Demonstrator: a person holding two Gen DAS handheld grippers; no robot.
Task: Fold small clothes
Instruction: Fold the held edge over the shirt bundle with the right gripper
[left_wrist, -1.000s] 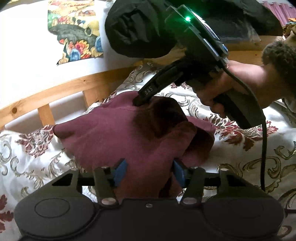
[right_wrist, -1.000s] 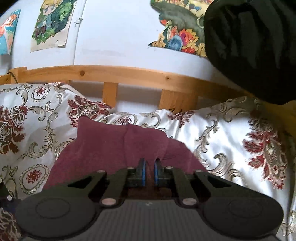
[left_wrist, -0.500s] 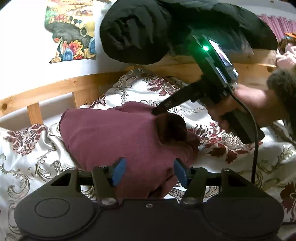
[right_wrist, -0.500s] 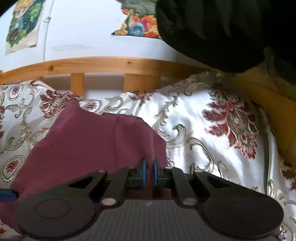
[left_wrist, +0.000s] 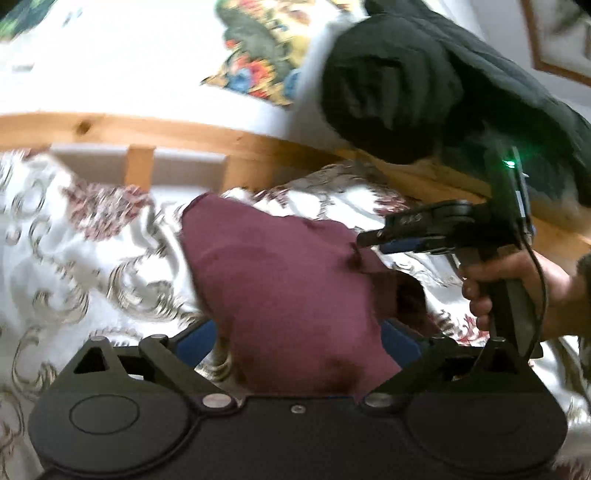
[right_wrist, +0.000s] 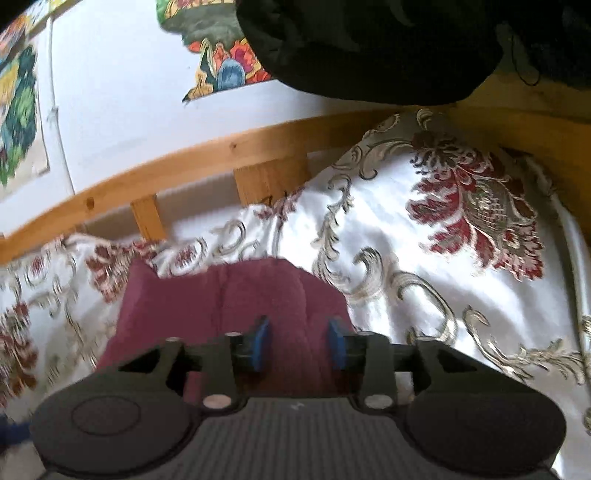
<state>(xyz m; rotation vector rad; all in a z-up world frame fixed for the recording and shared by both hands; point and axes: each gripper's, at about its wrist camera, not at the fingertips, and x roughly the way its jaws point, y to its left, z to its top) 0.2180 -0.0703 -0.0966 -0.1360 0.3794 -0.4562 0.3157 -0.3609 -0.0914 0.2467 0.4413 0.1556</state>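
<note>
A small maroon garment (left_wrist: 280, 280) lies folded on the floral bedspread; it also shows in the right wrist view (right_wrist: 236, 302). My left gripper (left_wrist: 299, 339) is wide open, its blue pads either side of the garment's near end. My right gripper (right_wrist: 299, 343) is open, its blue pads apart over the garment's near edge. In the left wrist view the right gripper (left_wrist: 373, 242) shows at the garment's right edge, held by a hand.
The white floral bedspread (right_wrist: 424, 266) covers the bed. A wooden rail (left_wrist: 207, 136) runs along the back against a white wall with colourful pictures (right_wrist: 225, 70). A bulky black garment (left_wrist: 424, 96) hangs over the rail at upper right.
My right gripper has opened and let go of the maroon garment. The garment now lies folded flatter. Both cameras have shifted, with motion blur.
</note>
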